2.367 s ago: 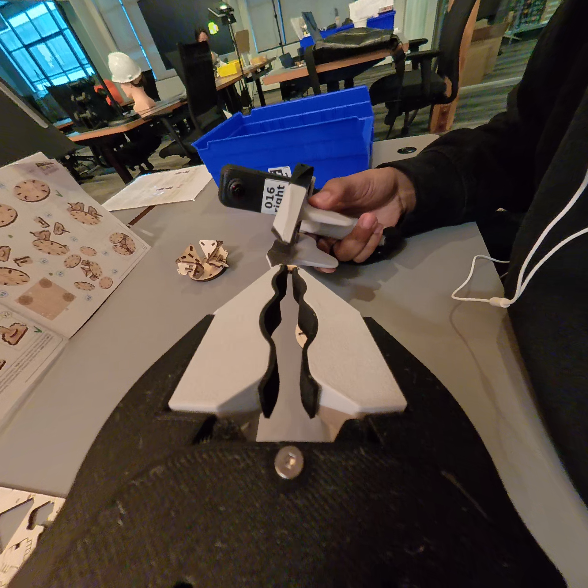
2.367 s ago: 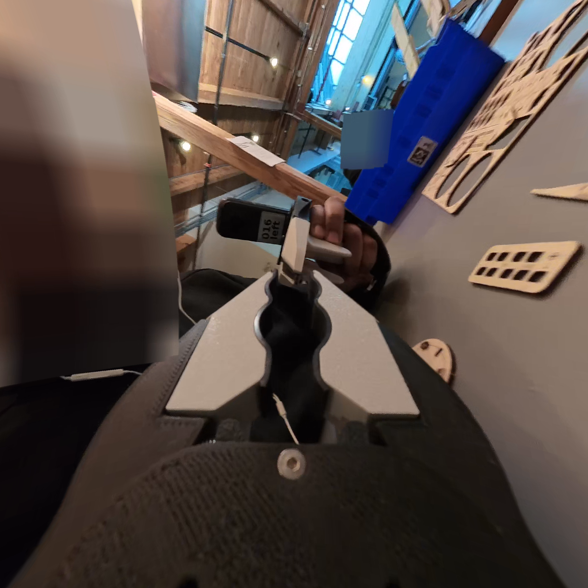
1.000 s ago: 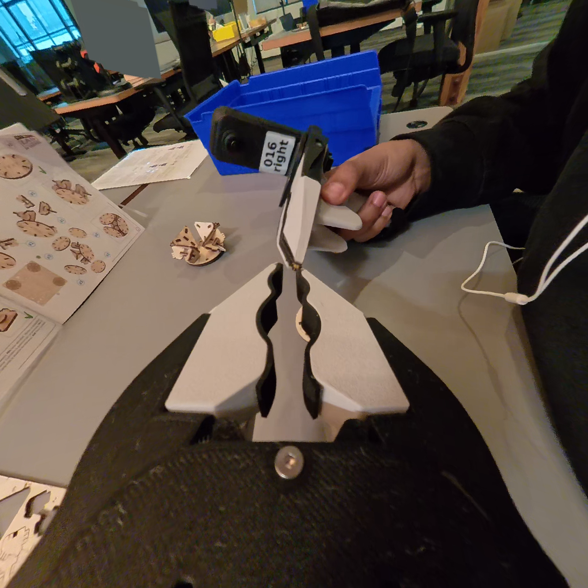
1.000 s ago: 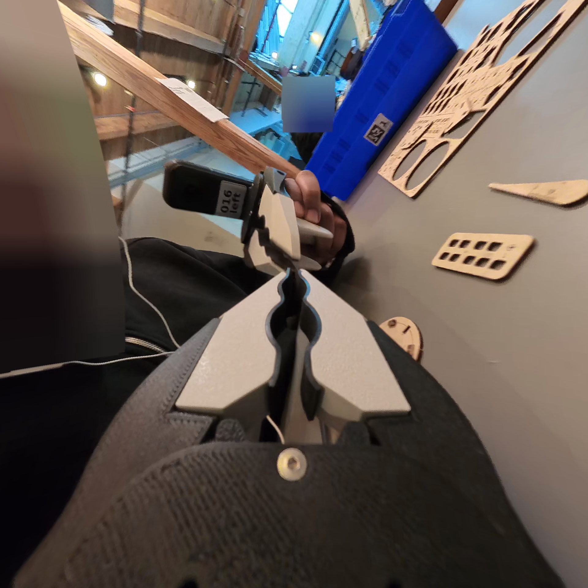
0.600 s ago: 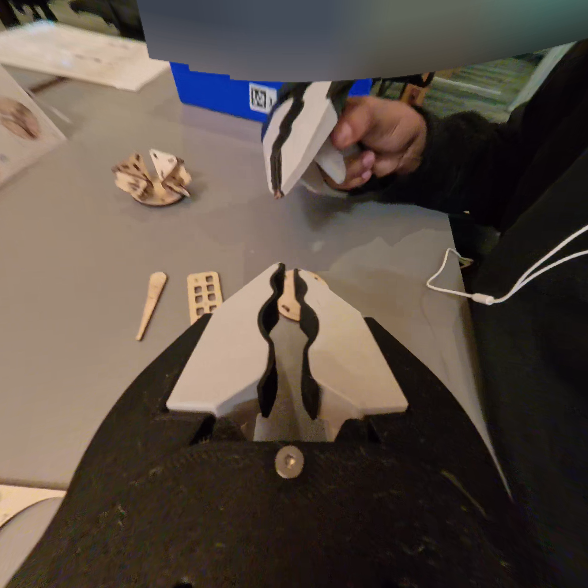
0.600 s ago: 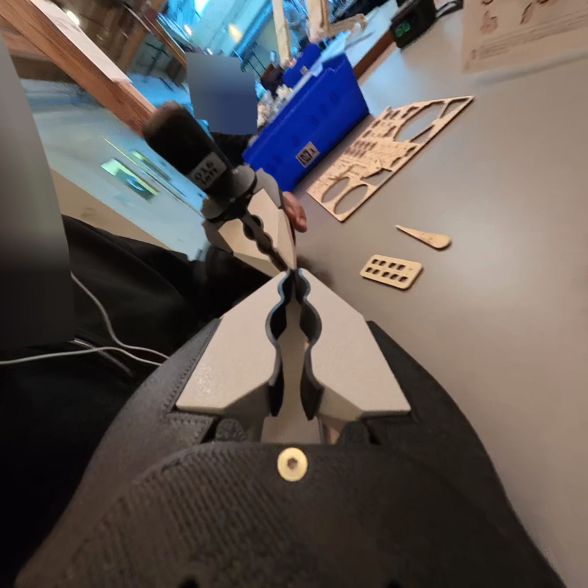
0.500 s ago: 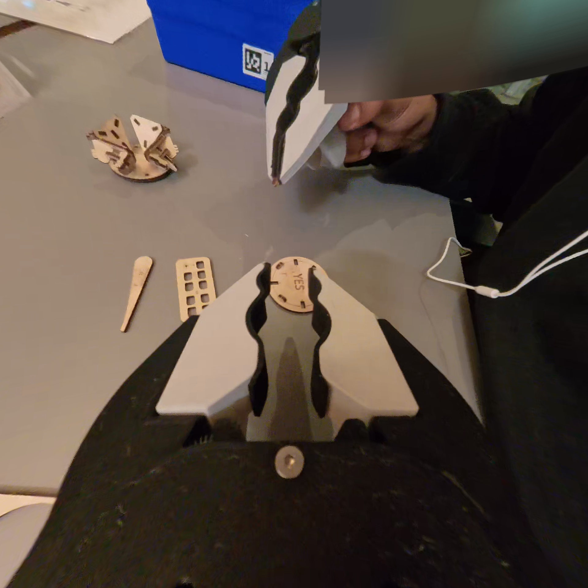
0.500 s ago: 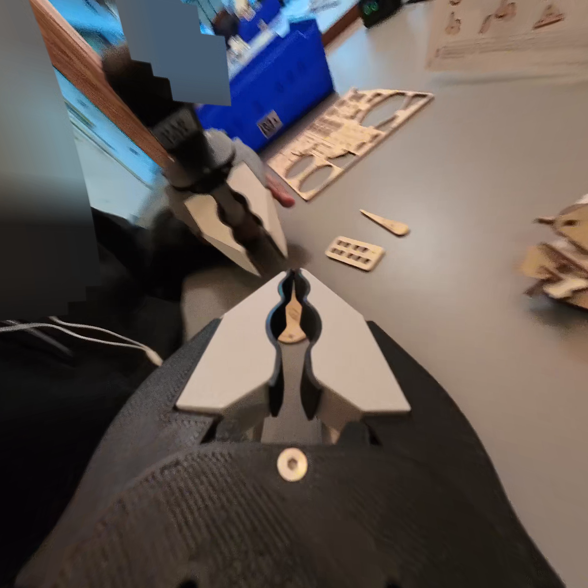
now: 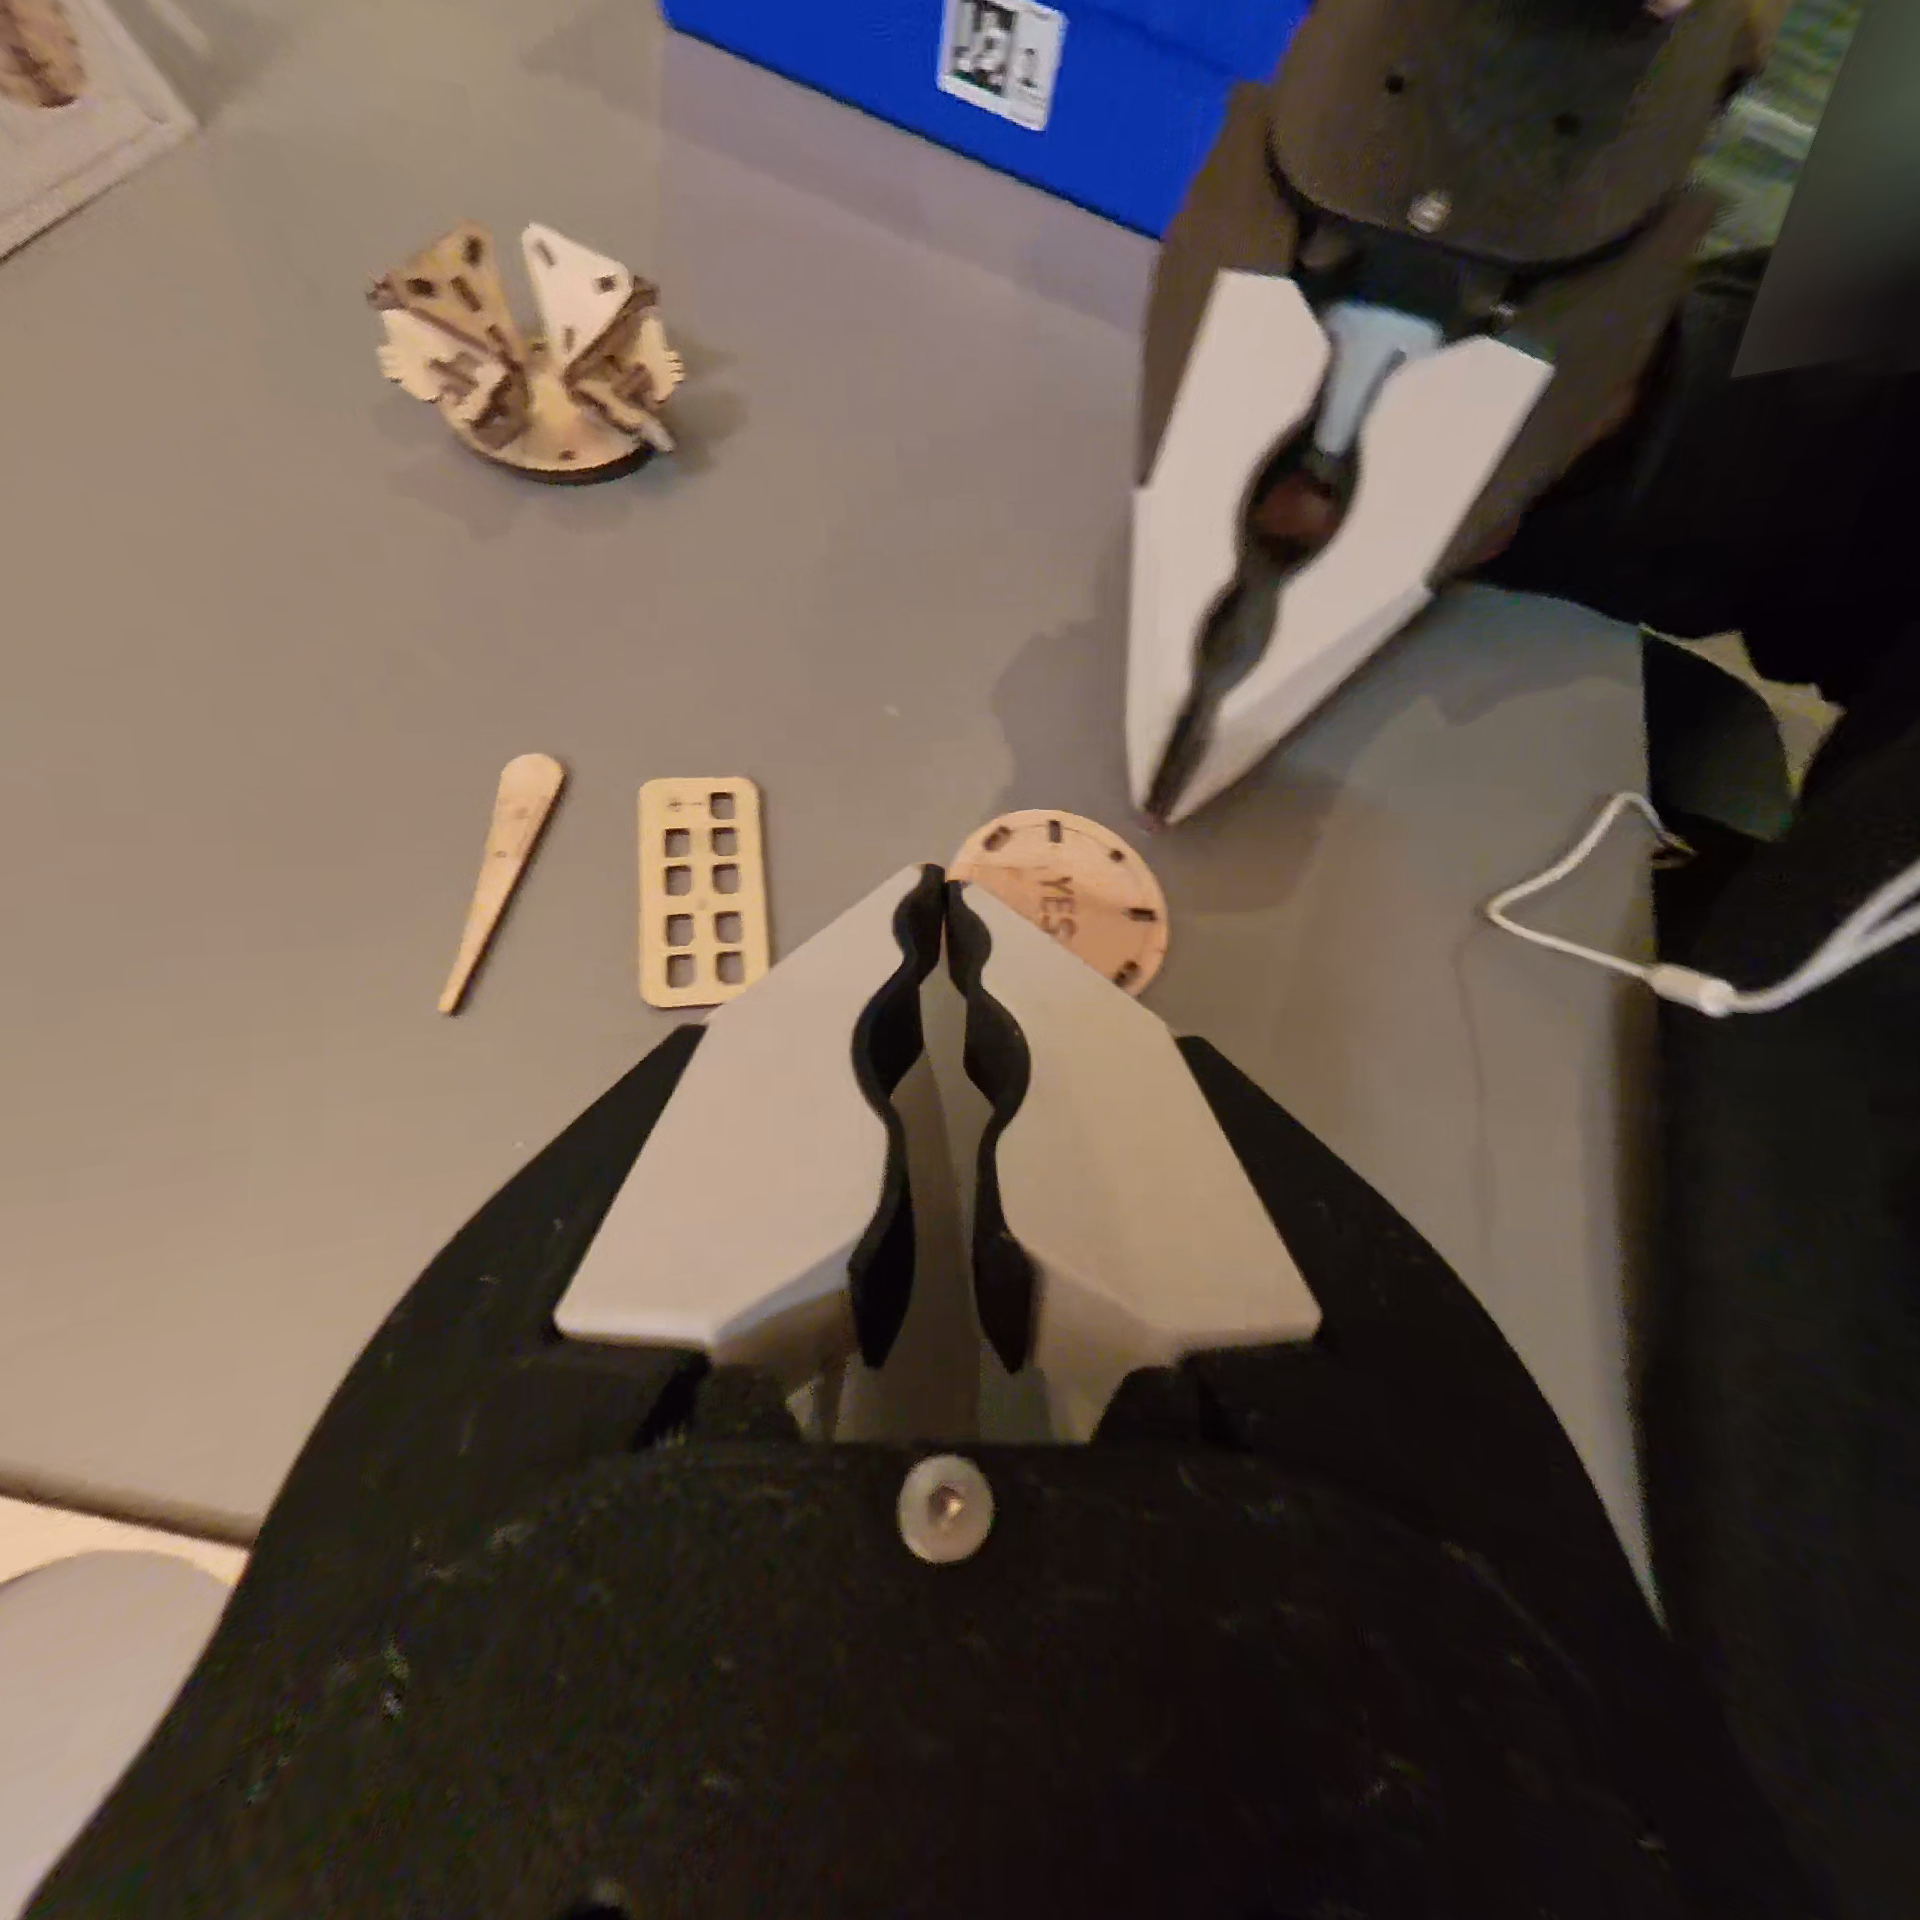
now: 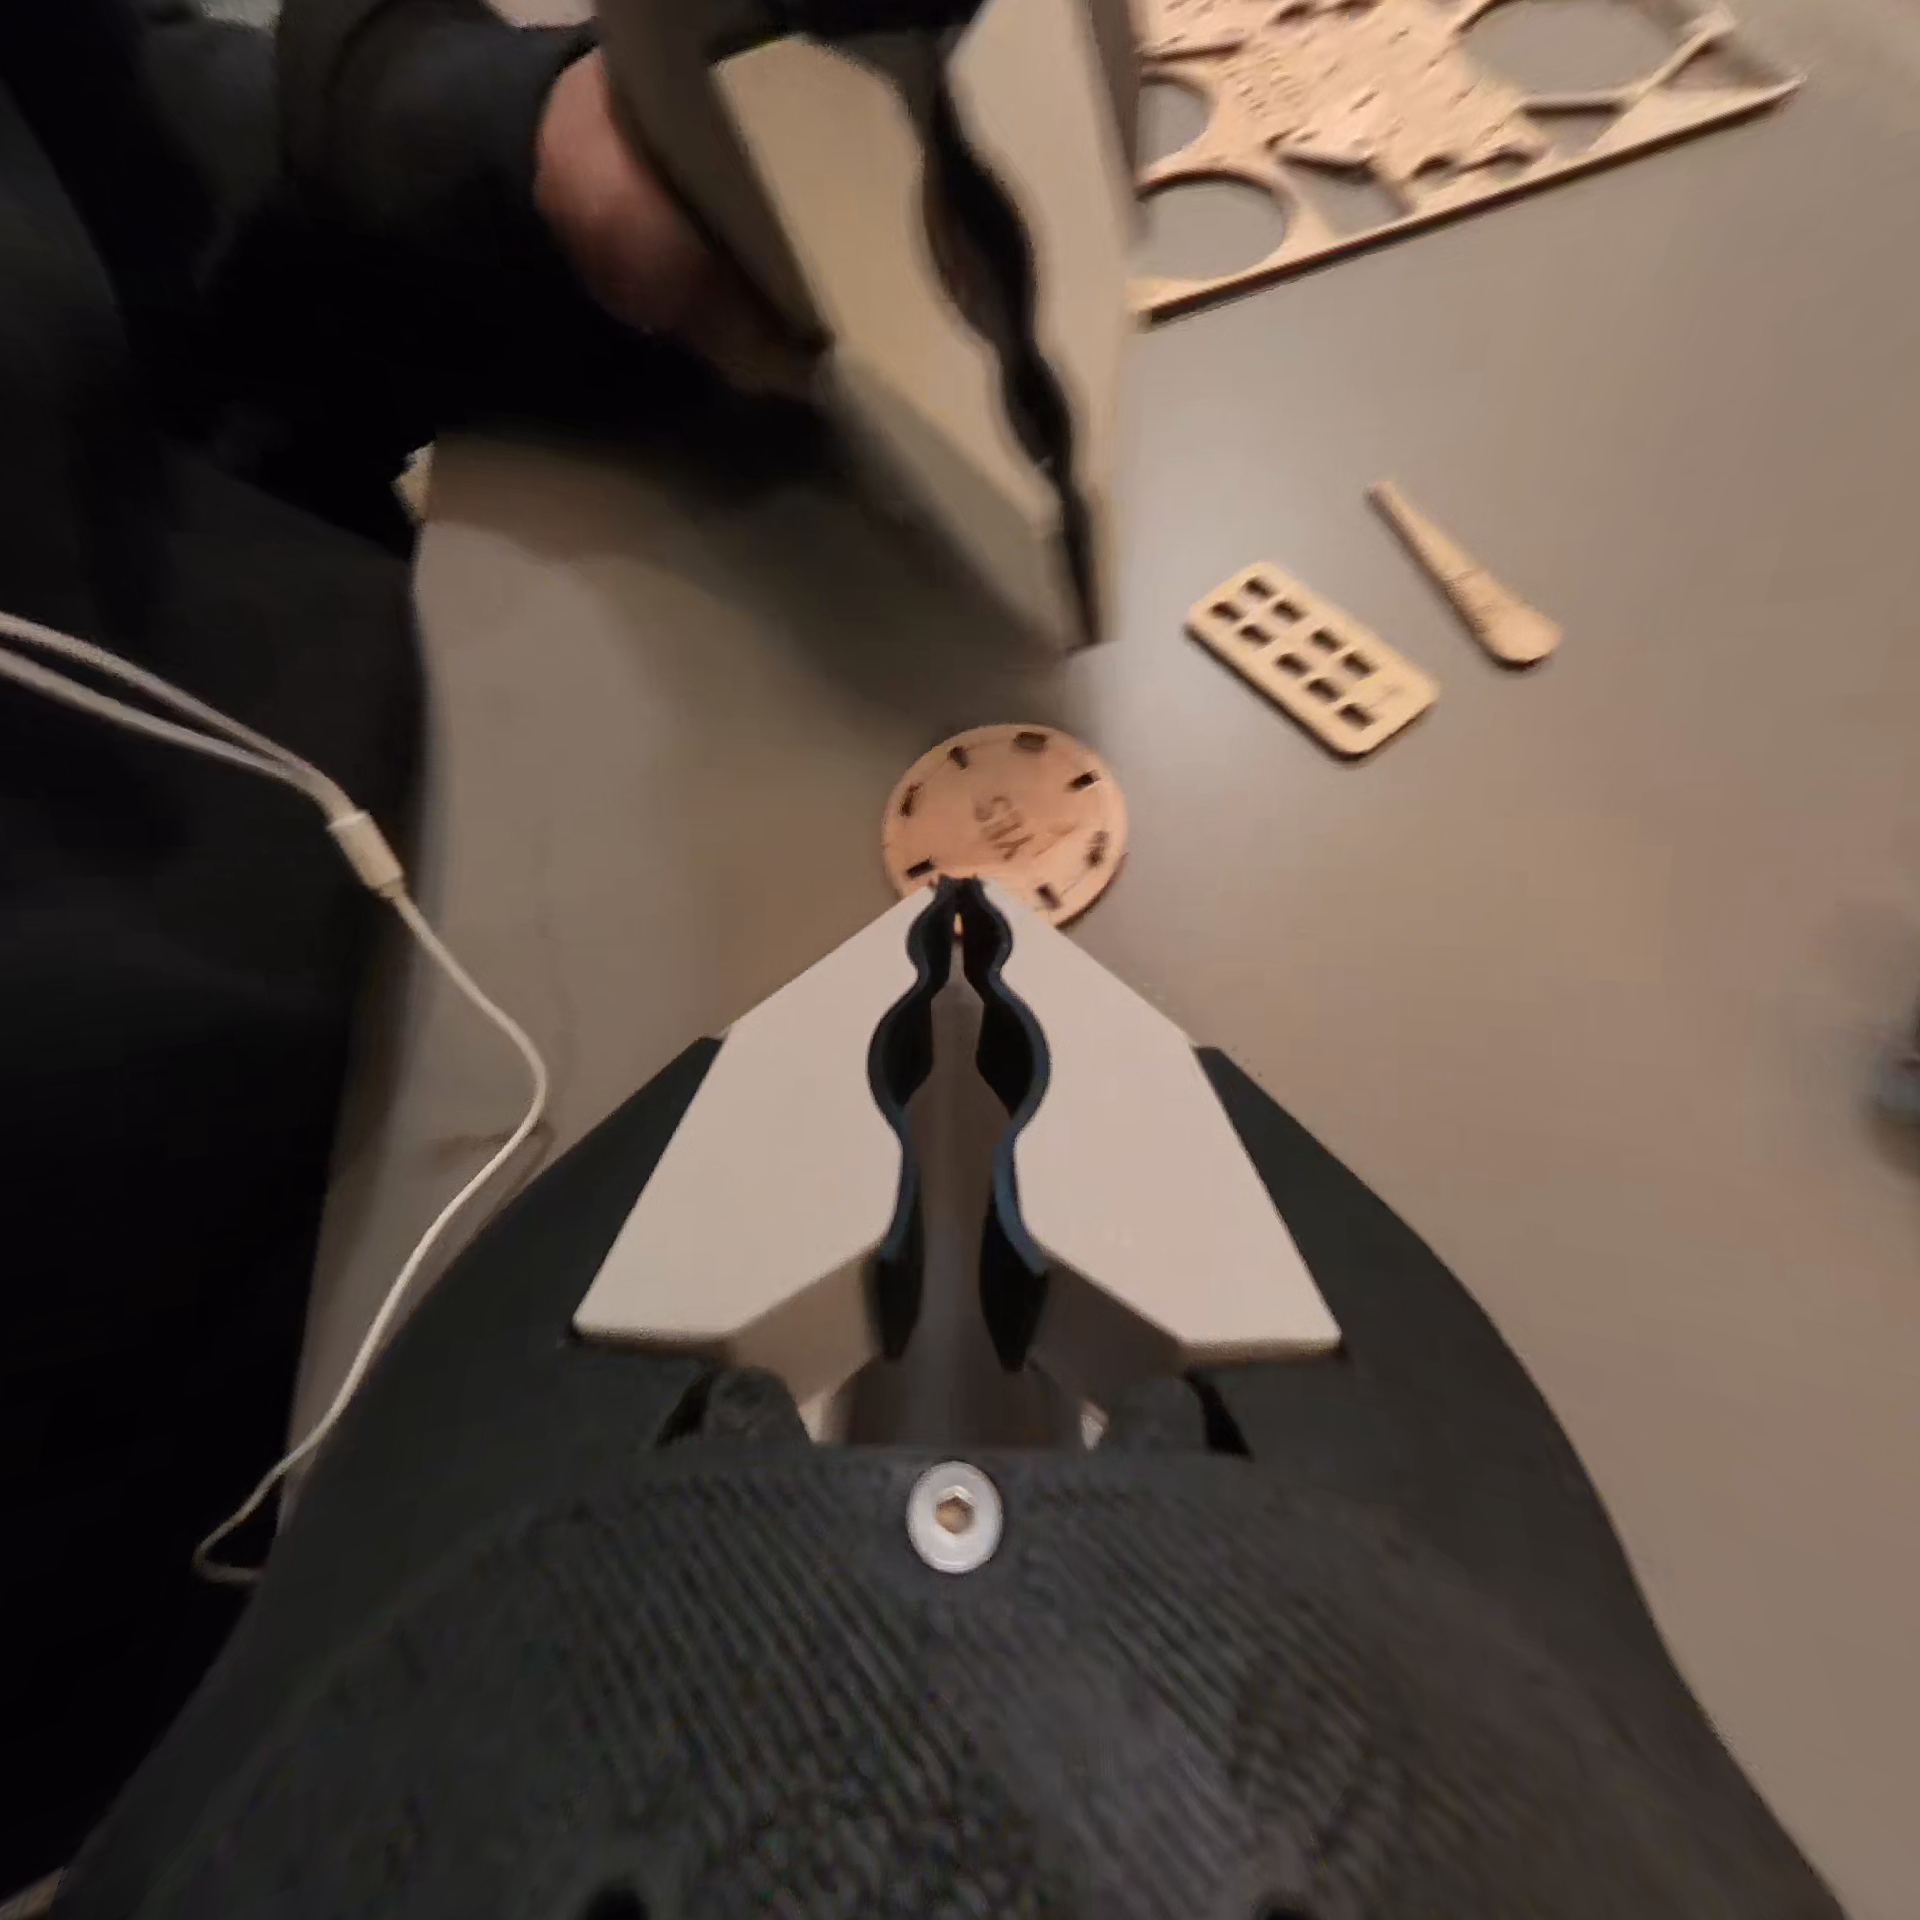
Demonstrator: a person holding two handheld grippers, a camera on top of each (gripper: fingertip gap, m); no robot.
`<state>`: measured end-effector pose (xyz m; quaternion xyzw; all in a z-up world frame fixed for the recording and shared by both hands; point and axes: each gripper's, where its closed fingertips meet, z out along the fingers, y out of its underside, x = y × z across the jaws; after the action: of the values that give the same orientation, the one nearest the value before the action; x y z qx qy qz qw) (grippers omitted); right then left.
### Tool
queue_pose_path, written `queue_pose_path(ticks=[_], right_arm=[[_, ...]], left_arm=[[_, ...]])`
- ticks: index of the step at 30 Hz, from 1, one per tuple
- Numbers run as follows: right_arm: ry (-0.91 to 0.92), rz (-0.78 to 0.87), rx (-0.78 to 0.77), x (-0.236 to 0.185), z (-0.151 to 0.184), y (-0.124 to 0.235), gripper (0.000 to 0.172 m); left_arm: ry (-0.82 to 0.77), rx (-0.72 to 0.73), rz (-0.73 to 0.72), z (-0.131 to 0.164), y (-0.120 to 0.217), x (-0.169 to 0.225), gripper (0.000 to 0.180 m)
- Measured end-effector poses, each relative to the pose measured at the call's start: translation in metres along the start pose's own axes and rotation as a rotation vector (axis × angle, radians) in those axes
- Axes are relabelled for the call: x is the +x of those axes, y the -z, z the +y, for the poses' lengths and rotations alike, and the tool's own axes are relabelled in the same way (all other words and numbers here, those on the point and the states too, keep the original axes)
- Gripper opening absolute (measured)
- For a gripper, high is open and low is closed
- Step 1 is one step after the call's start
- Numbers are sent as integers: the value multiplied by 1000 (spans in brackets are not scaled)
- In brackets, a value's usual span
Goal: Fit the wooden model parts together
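Left gripper [image 9: 943, 891] closed on nothing, tips above the near edge of a round slotted wooden disc [image 9: 1081, 896] lying flat on the grey table [image 9: 260, 665]. Right gripper [image 10: 961, 891] also closed and bare, tips over the same disc. Left of it: perforated wooden plate [image 9: 704, 891], tapered wooden stick [image 9: 504, 875]; farther, small wooden assembly [image 9: 530, 358], blue bin [image 9: 1091, 114]

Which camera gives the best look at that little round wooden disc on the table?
The right wrist view: the round wooden disc lies nearly whole, slightly blurred, just past the shut right gripper. In the left wrist view, the shut left gripper covers its near-left part.
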<state>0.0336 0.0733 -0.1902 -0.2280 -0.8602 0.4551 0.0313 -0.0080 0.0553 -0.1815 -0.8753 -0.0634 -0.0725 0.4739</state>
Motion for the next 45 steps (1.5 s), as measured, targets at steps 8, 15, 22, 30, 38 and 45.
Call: queue_pose_path(ticks=[8, 15, 22, 30, 38, 45], right_arm=[[-11, -14, -84, 0, 14, -6, 0], [-72, 86, -60, 21, 15, 1, 0], [-168, 110, -111, 19, 3, 11, 0], [-309, 115, -323, 20, 3, -4, 0], [-368, 128, -383, 17, 11, -6, 0], [-362, 116, -403, 12, 9, 2, 0]], left_arm=[[-1, -160, -152, 18, -16, -17, 0], [84, -160, 46, 24, -9, 16, 0], [73, -77, -7, 23, 11, 28, 0], [-90, -120, -197, 19, -10, 28, 0], [-92, -159, -177, 26, -23, 53, 0], [-142, -110, -193, 8, -25, 63, 0]])
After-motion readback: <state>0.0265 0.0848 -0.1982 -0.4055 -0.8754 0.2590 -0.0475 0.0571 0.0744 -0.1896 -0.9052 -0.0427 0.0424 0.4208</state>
